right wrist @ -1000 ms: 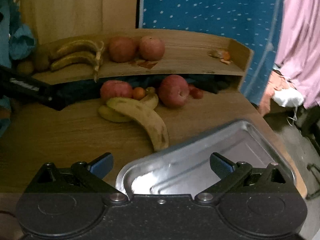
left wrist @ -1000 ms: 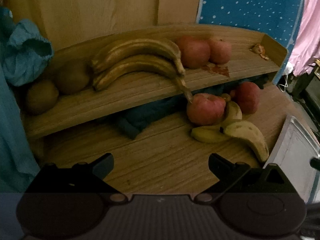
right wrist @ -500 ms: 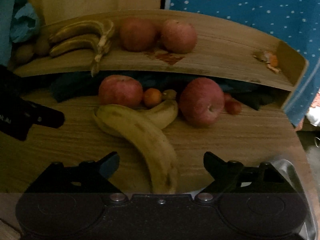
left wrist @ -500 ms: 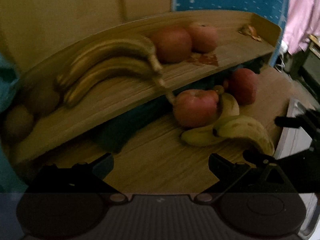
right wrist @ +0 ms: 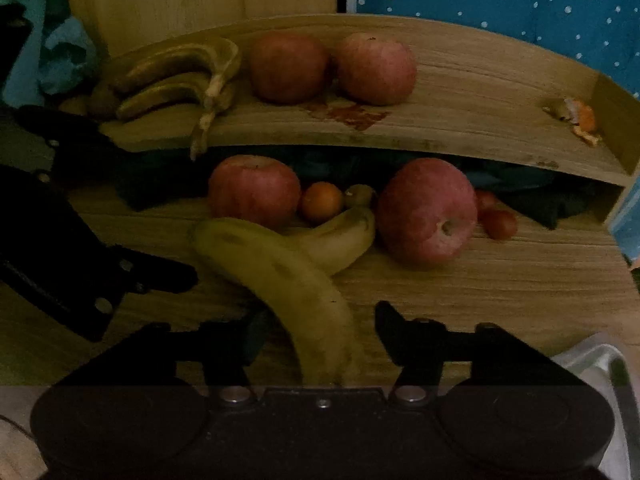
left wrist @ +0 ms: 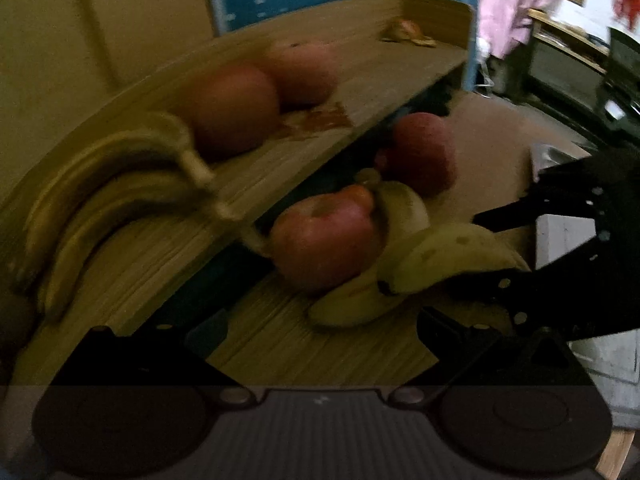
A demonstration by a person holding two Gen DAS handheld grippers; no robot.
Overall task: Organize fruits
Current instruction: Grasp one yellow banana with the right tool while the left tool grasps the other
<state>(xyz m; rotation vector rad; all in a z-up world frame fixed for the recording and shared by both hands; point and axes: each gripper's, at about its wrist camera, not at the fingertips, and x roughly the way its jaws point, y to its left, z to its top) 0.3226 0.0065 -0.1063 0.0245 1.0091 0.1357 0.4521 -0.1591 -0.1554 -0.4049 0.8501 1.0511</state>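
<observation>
The right gripper stood with jaws open astride the near banana on the worktop, not yet closed; closing came next, while the left gripper hung open nearby

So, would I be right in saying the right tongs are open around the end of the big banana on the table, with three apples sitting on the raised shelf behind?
Not quite: the raised shelf holds two apples, not three, as the right wrist view shows. The other two apples are on the table below. The rest stands: the right tongs are open around the end of the big banana.
</observation>
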